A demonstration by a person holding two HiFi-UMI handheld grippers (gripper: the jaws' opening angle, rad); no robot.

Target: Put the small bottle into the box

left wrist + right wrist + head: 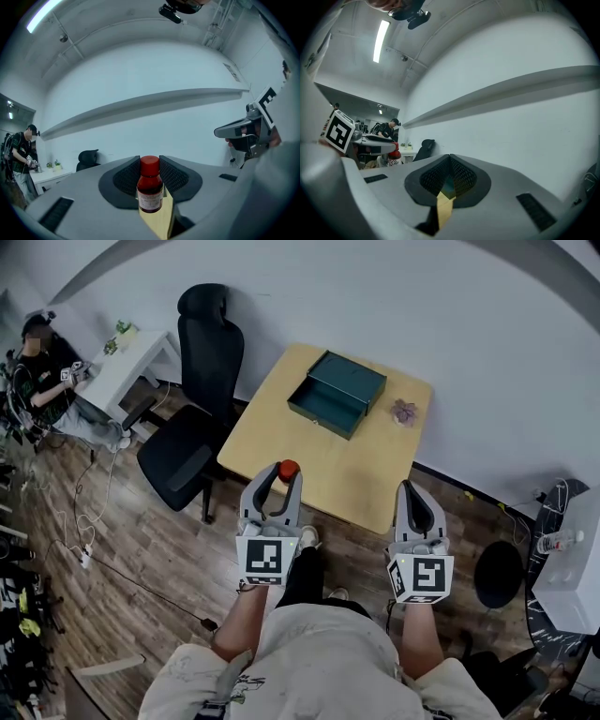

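Here, the left gripper clamps a small brown, red-capped bottle short of the dark green open box on the pale wooden worktop; the right gripper is closed and empty.

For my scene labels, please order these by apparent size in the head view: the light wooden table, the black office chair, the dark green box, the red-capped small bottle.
Light wooden table
Black office chair
Dark green box
Red-capped small bottle: smallest, though nearest the camera; only its top shows.

the head view shows only the cap of the small bottle; its label is unreadable.
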